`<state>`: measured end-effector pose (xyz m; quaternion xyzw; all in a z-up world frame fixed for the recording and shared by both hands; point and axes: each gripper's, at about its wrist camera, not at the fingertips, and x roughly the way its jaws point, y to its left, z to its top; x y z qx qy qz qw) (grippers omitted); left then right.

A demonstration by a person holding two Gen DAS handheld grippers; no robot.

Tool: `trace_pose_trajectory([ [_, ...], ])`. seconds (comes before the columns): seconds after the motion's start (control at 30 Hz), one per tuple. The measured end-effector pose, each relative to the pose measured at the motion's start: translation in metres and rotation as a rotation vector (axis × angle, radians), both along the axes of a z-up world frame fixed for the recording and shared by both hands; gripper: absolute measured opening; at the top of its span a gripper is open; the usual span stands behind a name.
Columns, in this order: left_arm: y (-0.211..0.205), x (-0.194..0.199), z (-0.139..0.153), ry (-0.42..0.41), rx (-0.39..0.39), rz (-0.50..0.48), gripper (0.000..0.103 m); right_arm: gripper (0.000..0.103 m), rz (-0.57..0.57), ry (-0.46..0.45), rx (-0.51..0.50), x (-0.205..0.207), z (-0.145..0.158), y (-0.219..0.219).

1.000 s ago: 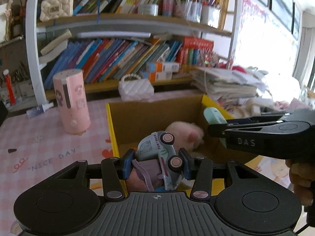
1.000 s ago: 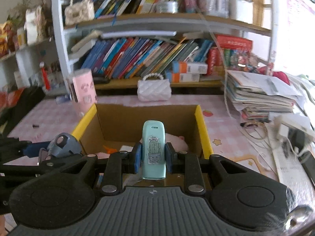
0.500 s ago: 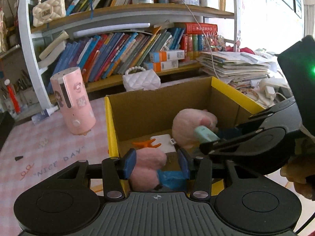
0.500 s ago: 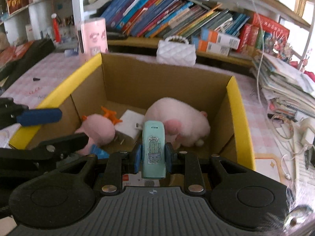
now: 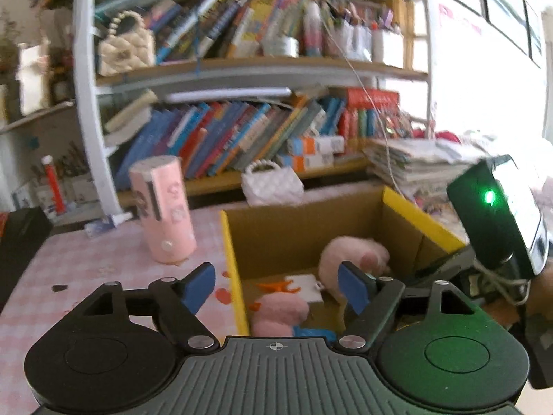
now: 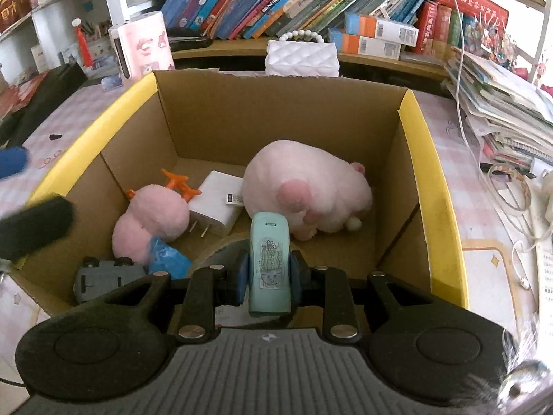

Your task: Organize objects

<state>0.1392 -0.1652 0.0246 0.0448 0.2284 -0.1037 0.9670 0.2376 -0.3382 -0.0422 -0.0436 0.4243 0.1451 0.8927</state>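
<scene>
Over the box (image 6: 432, 159), right gripper (image 6: 269, 273) clamps a mint case (image 6: 269, 263) (cactus-printed).

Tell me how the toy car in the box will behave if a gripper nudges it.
The toy car seems to lie on its side, wheels toward the small pink plush, so a nudge would probably slide it rather than roll it. It looks like hard plastic, likely stiff and light. Pressed near the box corner, it has little room and may tip onto its wheels.

box (image 6: 276, 110): matt cardboard | pig (image 6: 304, 190): fuzzy plush | charger (image 6: 217, 204): smooth plastic
</scene>
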Motion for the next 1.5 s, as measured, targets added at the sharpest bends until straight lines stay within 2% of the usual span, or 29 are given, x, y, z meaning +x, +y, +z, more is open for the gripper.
trace_pose_trajectory([
  [0.17, 0.018, -0.014, 0.005, -0.004, -0.032, 0.092, 0.086, 0.023, 0.009, -0.005, -0.004, 0.0, 0.0, 0.0],
  [0.3, 0.031, -0.02, -0.004, 0.055, -0.025, 0.177, 0.087, 0.024, 0.009, -0.011, -0.005, -0.002, 0.001, 0.0],
  [0.47, 0.048, -0.033, -0.009, 0.123, -0.031, 0.273, 0.088, 0.031, -0.025, -0.036, 0.003, -0.01, 0.008, -0.001],
  [0.53, 0.056, -0.041, -0.008, 0.132, -0.034, 0.304, 0.092, 0.046, -0.045, -0.054, 0.015, -0.017, 0.014, -0.003],
  [0.7, 0.08, -0.061, -0.001, 0.121, -0.068, 0.363, 0.096, 0.059, -0.123, -0.106, 0.033, -0.047, 0.03, -0.005],
  [0.77, 0.089, -0.072, 0.002, 0.113, -0.091, 0.385, 0.096, 0.068, -0.171, -0.127, 0.04, -0.061, 0.039, -0.005],
  [0.87, 0.098, -0.088, 0.002, 0.11, -0.11, 0.393, 0.096, 0.072, -0.196, -0.163, 0.055, -0.083, 0.05, -0.001],
  [0.97, 0.102, -0.101, 0.002, 0.116, -0.1, 0.387, 0.096, 0.075, -0.209, -0.2, 0.051, -0.106, 0.058, 0.007],
  [1.0, 0.104, -0.106, 0.002, 0.118, -0.096, 0.388, 0.096, 0.08, -0.211, -0.213, 0.046, -0.115, 0.06, 0.012],
  [1.13, 0.109, -0.125, 0.002, 0.124, -0.071, 0.396, 0.096, 0.085, -0.213, -0.226, 0.062, -0.148, 0.065, 0.028],
  [1.33, 0.117, -0.152, -0.001, 0.129, -0.044, 0.414, 0.099, 0.1, -0.202, -0.243, 0.033, -0.199, 0.058, 0.057],
  [1.5, 0.123, -0.168, -0.006, 0.145, -0.03, 0.405, 0.099, 0.103, -0.158, -0.241, -0.037, -0.228, 0.045, 0.079],
])
